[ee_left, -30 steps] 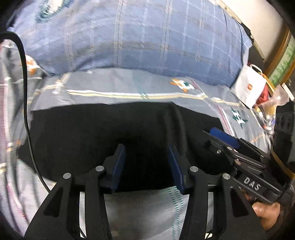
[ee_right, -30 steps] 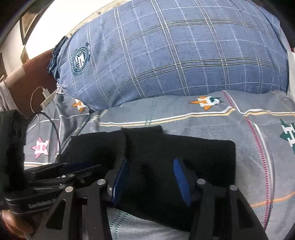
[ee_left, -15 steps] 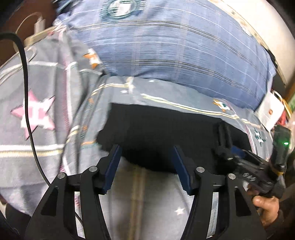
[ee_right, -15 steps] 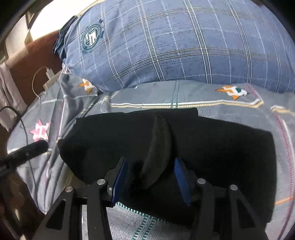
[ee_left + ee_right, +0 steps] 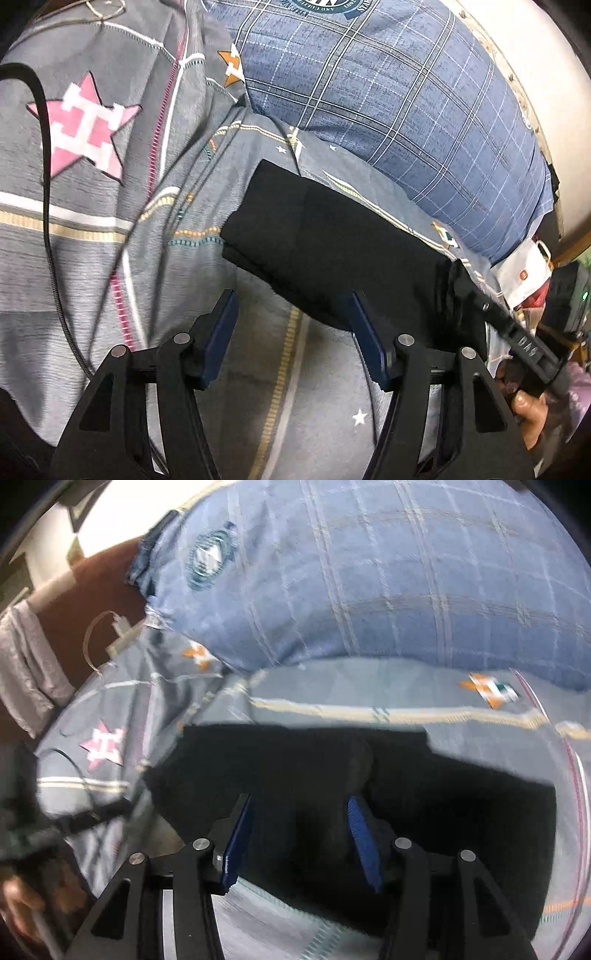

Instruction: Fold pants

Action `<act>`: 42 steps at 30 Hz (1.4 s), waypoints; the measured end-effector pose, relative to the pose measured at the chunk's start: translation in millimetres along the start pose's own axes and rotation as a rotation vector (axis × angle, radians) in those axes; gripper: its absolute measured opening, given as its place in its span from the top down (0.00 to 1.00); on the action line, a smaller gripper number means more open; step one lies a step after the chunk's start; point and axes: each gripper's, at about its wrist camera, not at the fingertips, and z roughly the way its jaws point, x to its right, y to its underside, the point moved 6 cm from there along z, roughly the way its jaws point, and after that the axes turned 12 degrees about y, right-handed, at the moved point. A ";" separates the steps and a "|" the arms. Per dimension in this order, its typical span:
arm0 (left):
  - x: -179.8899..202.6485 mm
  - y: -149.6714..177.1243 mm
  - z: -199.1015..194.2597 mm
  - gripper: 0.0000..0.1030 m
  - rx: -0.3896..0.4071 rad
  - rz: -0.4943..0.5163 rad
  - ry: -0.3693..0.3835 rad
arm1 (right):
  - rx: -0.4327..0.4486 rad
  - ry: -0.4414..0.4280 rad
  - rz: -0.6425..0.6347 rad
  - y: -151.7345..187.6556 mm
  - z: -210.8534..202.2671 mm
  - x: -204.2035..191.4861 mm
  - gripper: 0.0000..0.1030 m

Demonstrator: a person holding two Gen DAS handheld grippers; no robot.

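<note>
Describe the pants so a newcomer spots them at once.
Find the big blue plaid pillow at the head of the bed. On the grey star-patterned sheet just in front of it lies the pants, a flat folded bundle, the only plain black item there.

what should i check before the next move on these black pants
1. Left tool clear of the pants: ok, opening, only bedsheet between its fingers.
2. Right tool gripping cloth: cannot tell, dark fabric between the fingers, picture blurred.
3. Pants folded flat: ok at the left edge, a raised crease near the middle.
4. Black cable off the pants: ok.
5. Pillow clear of the pants: ok.
</note>
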 end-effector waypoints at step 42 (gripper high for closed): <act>192.1 17.7 14.8 0.79 -0.019 0.463 0.395 | 0.238 -0.294 0.039 -72.1 -69.6 36.4 0.87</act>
